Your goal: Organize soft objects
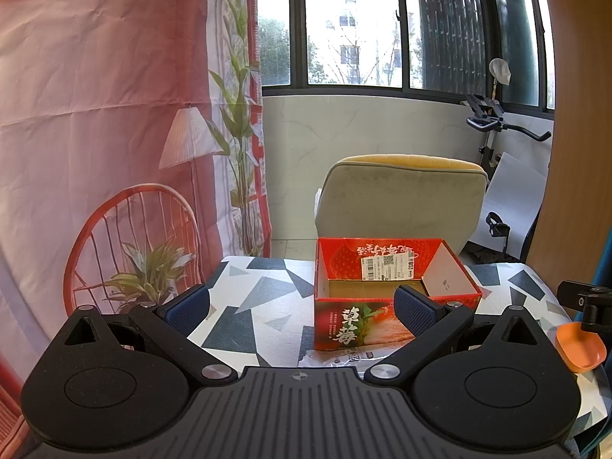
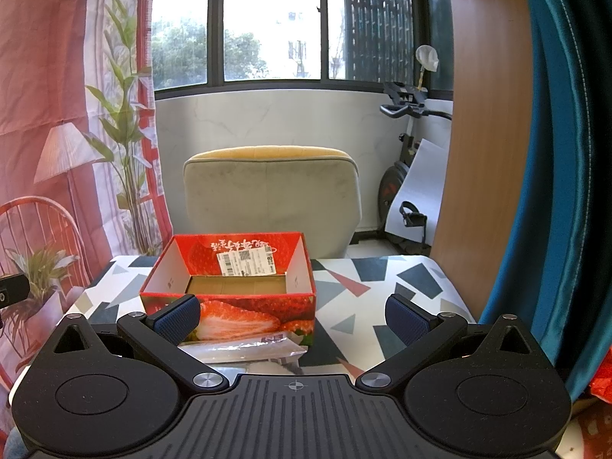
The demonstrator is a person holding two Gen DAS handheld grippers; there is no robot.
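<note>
Red strawberry-printed cardboard box (image 2: pixel 229 271), centre frame on patterned desk (image 2: pixel 363 306): open-topped, seemingly empty, presumably awaiting soft items. Left tongs (image 1: pixel 302 308) and right tongs (image 2: pixel 292 319): spread, holding nothing; crinkled clear plastic packet (image 2: pixel 244 352) lies against the box front.

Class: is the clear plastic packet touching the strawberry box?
Touching. In the right wrist view the clear plastic packet lies on the tablecloth with its far edge against the strawberry box front.

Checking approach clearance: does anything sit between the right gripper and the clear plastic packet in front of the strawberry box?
Nothing visible does. The packet lies on the tablecloth just ahead of the open right gripper, against the box front.
</note>
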